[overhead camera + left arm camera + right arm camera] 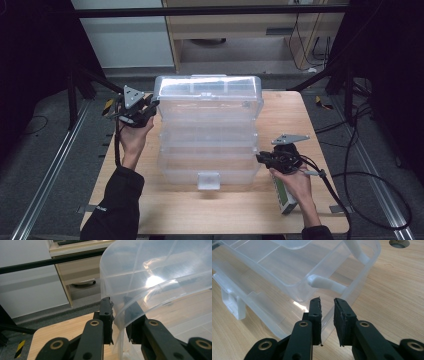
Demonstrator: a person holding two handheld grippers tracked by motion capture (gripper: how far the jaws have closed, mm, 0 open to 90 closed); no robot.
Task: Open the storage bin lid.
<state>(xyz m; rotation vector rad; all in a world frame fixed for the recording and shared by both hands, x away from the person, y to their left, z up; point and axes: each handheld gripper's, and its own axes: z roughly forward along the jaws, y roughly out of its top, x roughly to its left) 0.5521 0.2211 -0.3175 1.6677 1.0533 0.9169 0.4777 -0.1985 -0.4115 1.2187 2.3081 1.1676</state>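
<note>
A: What's the object?
B: Clear plastic tiered organiser box [207, 132], standing open in the middle of the wooden table [280, 210], lid up at the far end, latch tab facing the person.

A: Handling?
B: My read: light, empty, thin-walled. The lid flexes, smooth plastic probably slips, and it could crack if squeezed hard. Best holds are the rims and edges, not the flat panels.

A: Left gripper [118, 316]?
B: At the far left corner of the lid. The lid's edge runs between the jaws, and the jaws are clamped on it, pads both sides.

A: Right gripper [327, 306]?
B: Low on the right side, by the bottom tray's corner. Jaws nearly together with a narrow gap. The tray rim sits just ahead of the tips; can't tell if a pad touches it. Not gripping anything I can see.

A: White hinge arm [325, 283]?
B: Just beyond the right tips, apart from them.
</note>
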